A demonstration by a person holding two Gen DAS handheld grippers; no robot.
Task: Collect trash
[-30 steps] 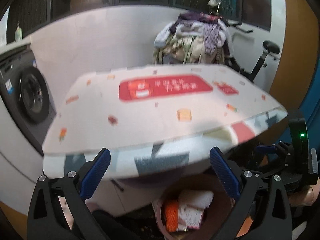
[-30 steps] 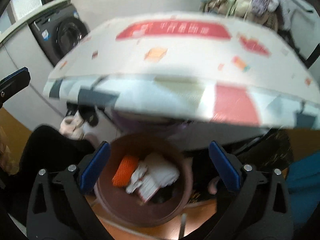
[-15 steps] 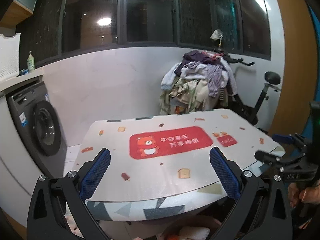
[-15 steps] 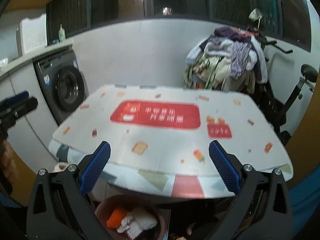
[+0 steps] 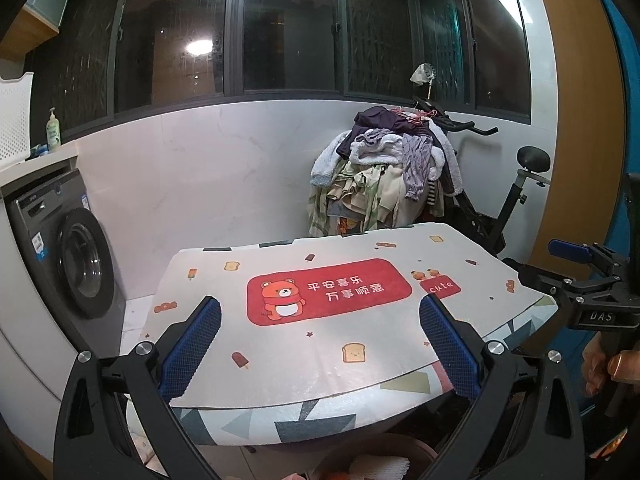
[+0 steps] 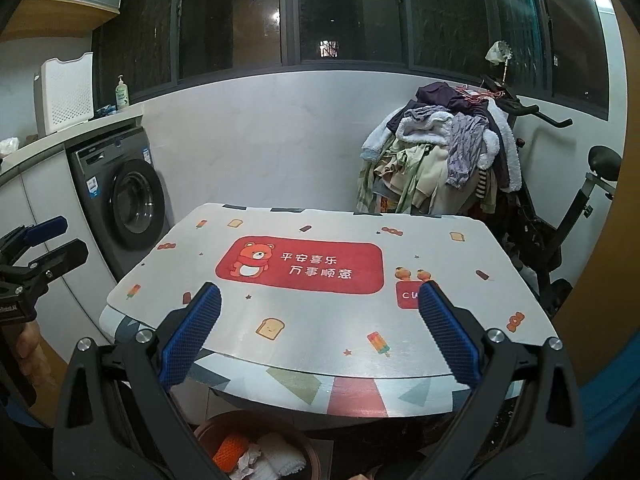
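**Both tools are lifting away from the bin, with nothing held**

The 2 tools are now pointing over the worktop [image 6: 320,320] instead of down at the bin, as 1 second ago. The left tool [image 5: 320,344] and the right tool [image 6: 320,340] are both standing spread wide, gripping nothing. The brown trash bin [image 6: 308,456] is sitting on the floor under the near edge, holding orange and white scraps. No loose trash is showing on the worktop, so collecting seems finished. Farther back, a washing machine [image 6: 132,196] and a clothes pile [image 6: 440,152] are standing by the wall.
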